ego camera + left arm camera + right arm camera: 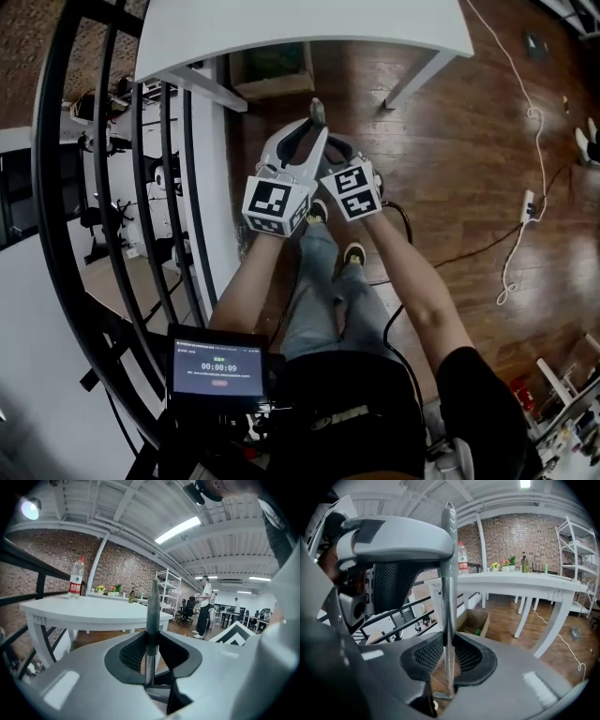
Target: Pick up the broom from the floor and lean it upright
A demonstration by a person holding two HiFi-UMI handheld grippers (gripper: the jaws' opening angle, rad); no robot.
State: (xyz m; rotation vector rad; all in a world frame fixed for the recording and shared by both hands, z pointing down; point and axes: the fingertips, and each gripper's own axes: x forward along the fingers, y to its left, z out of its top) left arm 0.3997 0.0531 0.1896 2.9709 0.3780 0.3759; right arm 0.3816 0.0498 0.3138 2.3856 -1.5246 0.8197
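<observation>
The broom shows only as a slim metal handle (317, 112), its grey tip pointing up toward the white table; the broom head is hidden below my hands. My left gripper (298, 141) and right gripper (339, 157) sit side by side on it, over my feet. In the left gripper view the handle (153, 606) stands upright, pinched between the dark pads of the left gripper (151, 641). The right gripper (449, 644) is likewise shut on the handle (449, 573), with the left gripper's body (393, 545) just above it on the pole.
A white table (281, 28) stands ahead, with a cardboard box (272, 70) under it and a water bottle (76, 576) on top. A black railing (112, 187) runs along the left. A cable and power strip (528, 206) lie on the wooden floor to the right. A person (205, 604) stands far off.
</observation>
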